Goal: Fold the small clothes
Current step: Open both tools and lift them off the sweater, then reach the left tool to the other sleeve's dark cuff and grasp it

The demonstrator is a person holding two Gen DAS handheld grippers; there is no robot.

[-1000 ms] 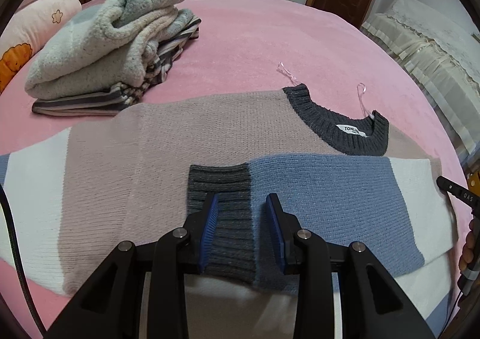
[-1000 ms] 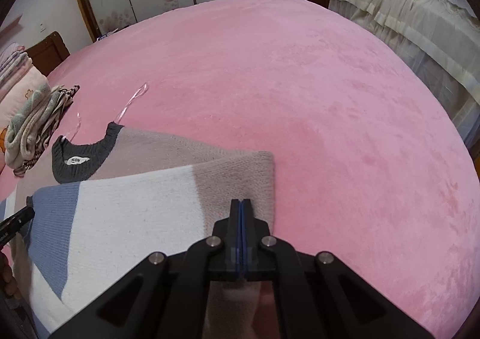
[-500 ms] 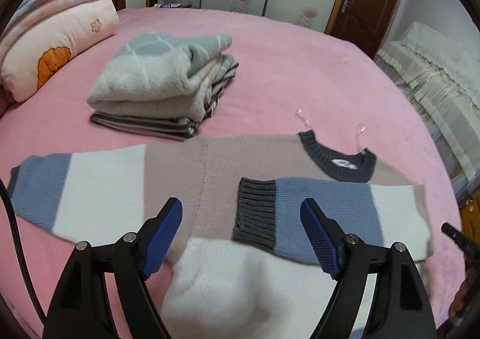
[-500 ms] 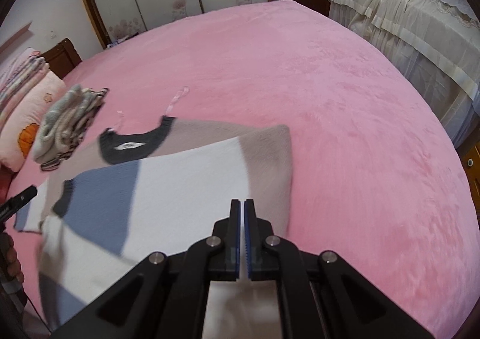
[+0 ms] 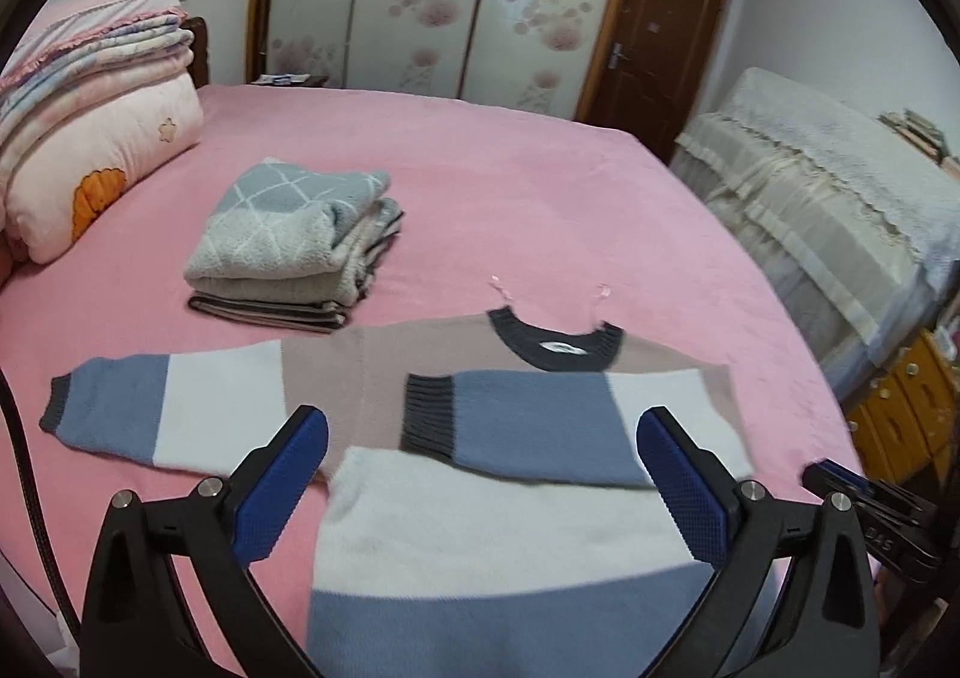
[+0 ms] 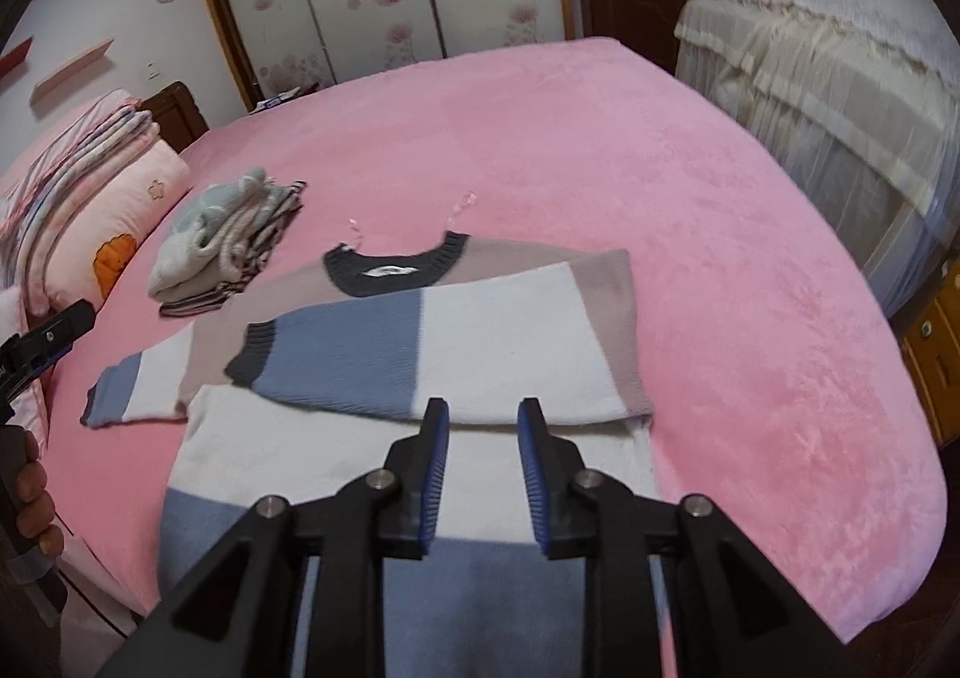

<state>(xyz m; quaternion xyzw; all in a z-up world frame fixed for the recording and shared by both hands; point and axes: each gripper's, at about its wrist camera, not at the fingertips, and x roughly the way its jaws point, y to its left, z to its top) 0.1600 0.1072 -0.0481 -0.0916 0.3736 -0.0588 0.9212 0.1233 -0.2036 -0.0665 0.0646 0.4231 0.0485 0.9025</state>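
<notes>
One sleeve of the colour-block sweater (image 5: 504, 498) on the pink bed (image 5: 540, 210) lies folded across its chest. Left gripper (image 5: 483, 474) wide, right gripper (image 6: 483, 468) part-open, both empty. Next, pinch the outstretched sleeve (image 5: 162, 408) at its cuff, folding level.

A second ago your left tongs (image 5: 480, 468) were closed on the dark cuff (image 5: 429, 417) of the sweater's (image 5: 480, 528) folded sleeve; now they are spread wide and lifted clear, with the cuff lying flat ahead of them. Your right tongs (image 6: 483, 474) were pinched shut on the sweater's pinkish-tan edge (image 6: 618, 330); now they stand parted and pulled back above the white band, that edge lying ahead of them.
</notes>
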